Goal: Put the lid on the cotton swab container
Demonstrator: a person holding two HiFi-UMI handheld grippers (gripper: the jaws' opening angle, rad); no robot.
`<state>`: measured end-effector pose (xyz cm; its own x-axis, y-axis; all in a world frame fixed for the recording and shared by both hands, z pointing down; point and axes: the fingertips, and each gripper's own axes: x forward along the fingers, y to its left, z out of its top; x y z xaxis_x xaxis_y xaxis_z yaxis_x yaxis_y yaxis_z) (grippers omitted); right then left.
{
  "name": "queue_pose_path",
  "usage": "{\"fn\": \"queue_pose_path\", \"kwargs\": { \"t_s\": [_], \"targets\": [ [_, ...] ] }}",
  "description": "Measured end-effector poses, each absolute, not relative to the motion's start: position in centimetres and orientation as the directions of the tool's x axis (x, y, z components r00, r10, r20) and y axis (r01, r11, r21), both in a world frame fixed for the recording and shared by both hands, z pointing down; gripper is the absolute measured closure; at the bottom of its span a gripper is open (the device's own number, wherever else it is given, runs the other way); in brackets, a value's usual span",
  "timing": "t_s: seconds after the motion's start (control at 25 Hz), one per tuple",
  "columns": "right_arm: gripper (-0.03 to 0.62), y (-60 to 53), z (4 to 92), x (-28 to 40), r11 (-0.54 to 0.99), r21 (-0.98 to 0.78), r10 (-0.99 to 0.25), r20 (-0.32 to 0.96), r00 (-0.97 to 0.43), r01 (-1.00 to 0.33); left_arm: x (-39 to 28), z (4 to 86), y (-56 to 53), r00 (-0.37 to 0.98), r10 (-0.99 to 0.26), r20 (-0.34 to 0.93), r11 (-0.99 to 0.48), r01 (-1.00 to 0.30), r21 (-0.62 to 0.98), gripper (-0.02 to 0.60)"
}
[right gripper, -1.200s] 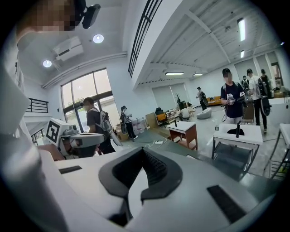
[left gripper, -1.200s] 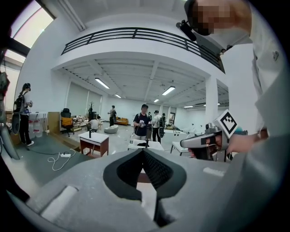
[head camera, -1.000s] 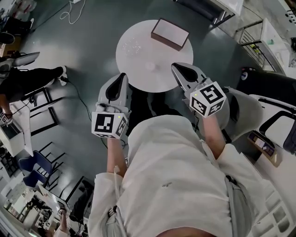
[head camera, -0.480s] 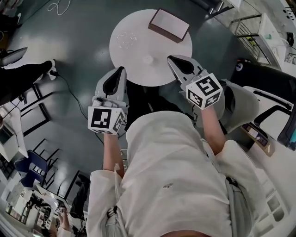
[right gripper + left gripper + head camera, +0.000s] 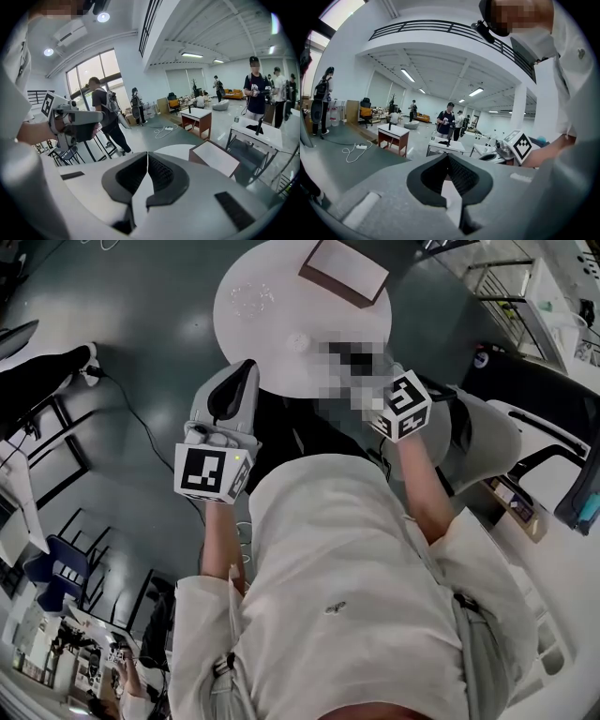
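White and round, the table (image 5: 281, 268) carries what looks like the clear cotton swab container (image 5: 251, 301), with its small lid (image 5: 298, 341) lying apart from it, and a box (image 5: 343, 270) at the far side. Left gripper (image 5: 448, 155) and right gripper (image 5: 147, 153) hover at the near edge, jaws closed on nothing. Lid not yet picked up; the capping is all left to do.

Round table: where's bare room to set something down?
Free: the centre strip of the table between the box and the clear container, and the near left edge beside the small round piece. Crowded: far right by the box, near right where the right tool hangs.
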<state>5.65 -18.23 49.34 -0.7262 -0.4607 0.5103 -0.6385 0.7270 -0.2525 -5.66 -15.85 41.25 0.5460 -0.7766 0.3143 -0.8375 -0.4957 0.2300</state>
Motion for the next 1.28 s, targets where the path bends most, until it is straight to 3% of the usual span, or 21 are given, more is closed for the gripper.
{"fn": "queue_pose_path", "kwargs": {
  "t_s": [1.28],
  "targets": [
    [0.536,-20.1,63.1,1.8,0.754,-0.242,-0.293,0.708,-0.643,-0.611,-6.9,47.3,-18.3,0.580,-0.711,0.397,-0.504,-0.815,0.286,0.577]
  ]
}}
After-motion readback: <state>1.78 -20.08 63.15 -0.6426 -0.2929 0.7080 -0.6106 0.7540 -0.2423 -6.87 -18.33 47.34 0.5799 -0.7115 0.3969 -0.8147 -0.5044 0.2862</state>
